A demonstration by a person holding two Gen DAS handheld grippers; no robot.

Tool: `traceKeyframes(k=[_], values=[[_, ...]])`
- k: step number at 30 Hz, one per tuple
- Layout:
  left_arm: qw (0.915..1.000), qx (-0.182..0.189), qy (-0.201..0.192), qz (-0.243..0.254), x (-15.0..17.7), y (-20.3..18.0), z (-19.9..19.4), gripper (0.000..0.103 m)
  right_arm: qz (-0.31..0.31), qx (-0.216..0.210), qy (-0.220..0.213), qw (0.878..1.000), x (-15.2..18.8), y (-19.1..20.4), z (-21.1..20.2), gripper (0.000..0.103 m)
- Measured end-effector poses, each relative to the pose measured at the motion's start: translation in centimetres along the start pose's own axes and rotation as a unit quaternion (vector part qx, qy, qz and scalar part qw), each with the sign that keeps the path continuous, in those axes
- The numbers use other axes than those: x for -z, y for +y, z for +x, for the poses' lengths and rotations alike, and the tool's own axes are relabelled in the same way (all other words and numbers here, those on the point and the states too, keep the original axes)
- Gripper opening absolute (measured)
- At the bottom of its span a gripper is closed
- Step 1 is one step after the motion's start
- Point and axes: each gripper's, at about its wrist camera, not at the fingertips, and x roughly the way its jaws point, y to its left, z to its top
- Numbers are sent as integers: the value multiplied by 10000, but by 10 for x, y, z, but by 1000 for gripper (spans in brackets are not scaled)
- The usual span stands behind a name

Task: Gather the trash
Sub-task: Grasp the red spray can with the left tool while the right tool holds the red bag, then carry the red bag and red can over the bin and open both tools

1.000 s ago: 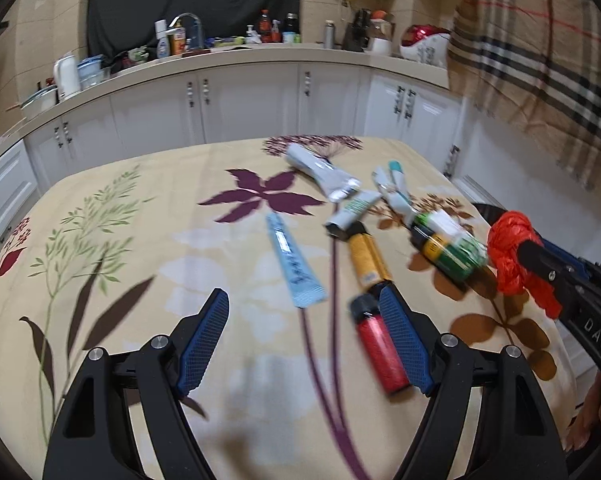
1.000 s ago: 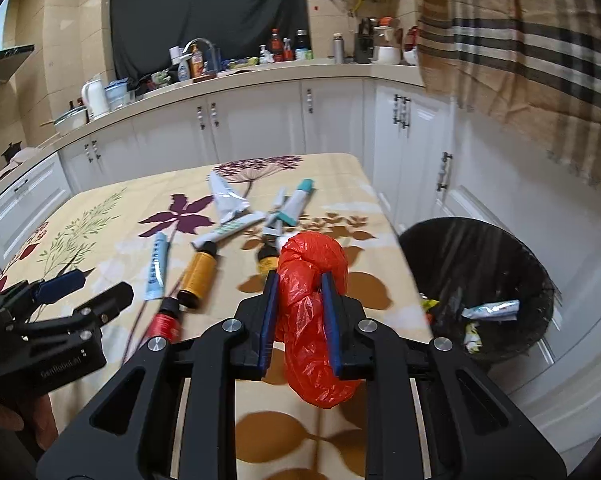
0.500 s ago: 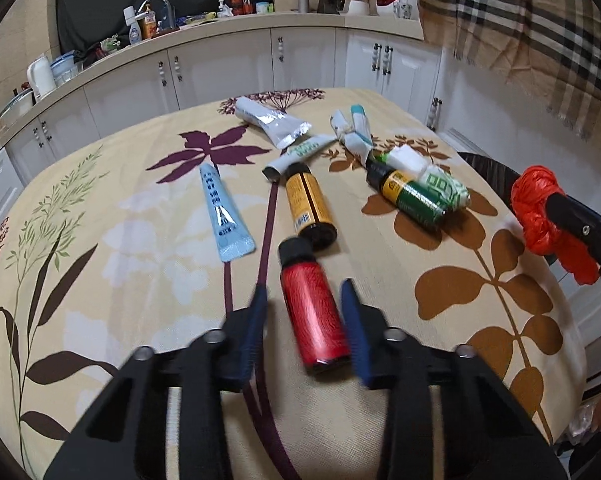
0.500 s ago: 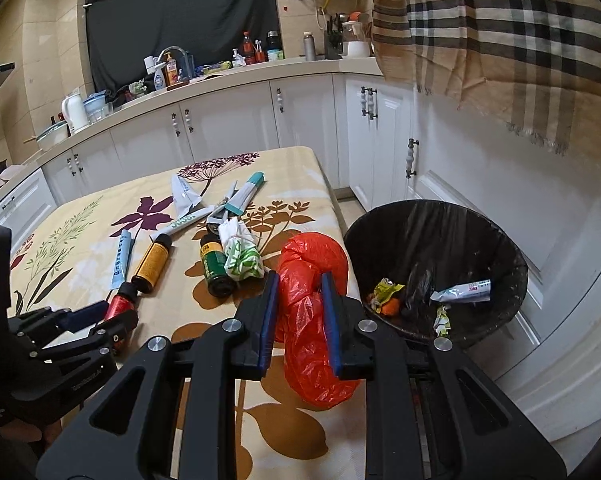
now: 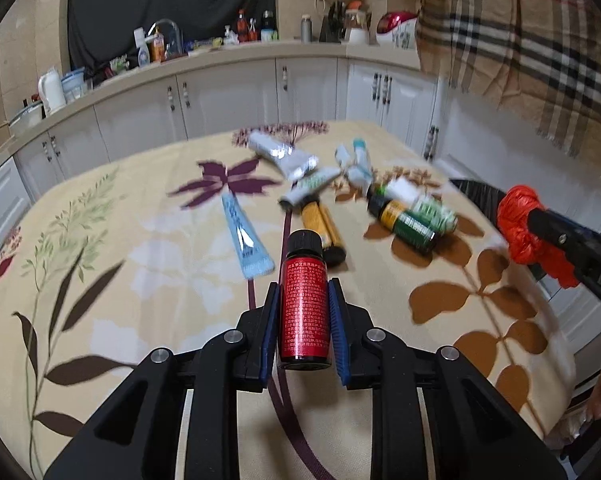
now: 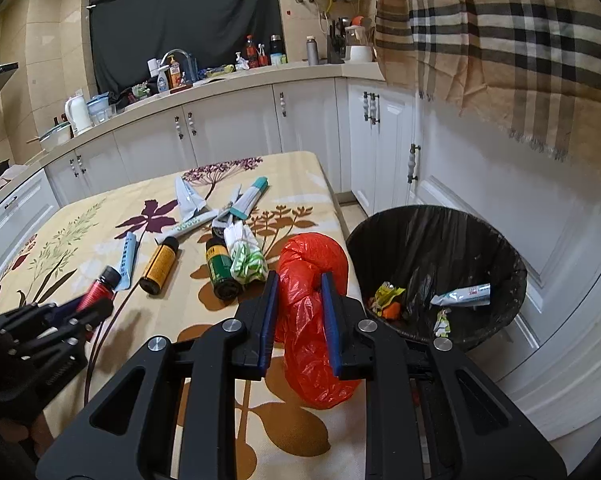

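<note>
The left tongs (image 5: 302,312) are clamped on a red bottle (image 5: 303,308), the right tongs (image 6: 298,312) on a red bag (image 6: 312,320). Beyond them, bottles and tubes (image 6: 188,200) remain on the bench (image 6: 300,432); the bin (image 6: 436,240), just right, holds little.

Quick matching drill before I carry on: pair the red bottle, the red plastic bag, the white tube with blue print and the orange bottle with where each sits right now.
Things:
1. red bottle
2. red plastic bag
3. white tube with blue print
4. orange bottle

Places:
A. inside the black bin
B. lying on the tablecloth, untouched
C. clamped in the left gripper
D. clamped in the right gripper

Pairs: 1-C, 2-D, 3-A, 4-B
</note>
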Motion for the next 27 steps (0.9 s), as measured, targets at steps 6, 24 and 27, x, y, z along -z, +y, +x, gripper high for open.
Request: traceKeyframes(k=[6, 24, 27], values=[[9992, 169, -361, 46, -22, -8, -11, 25, -1, 135, -201, 9997, -13, -5, -8, 20], [9881, 996, -1033, 551, -95, -84, 15, 25, 120, 1135, -655, 9913, -58, -64, 8, 20], [9874, 1053, -1012, 614, -102, -96, 26, 25, 134, 1277, -654, 9896, -60, -73, 15, 20]])
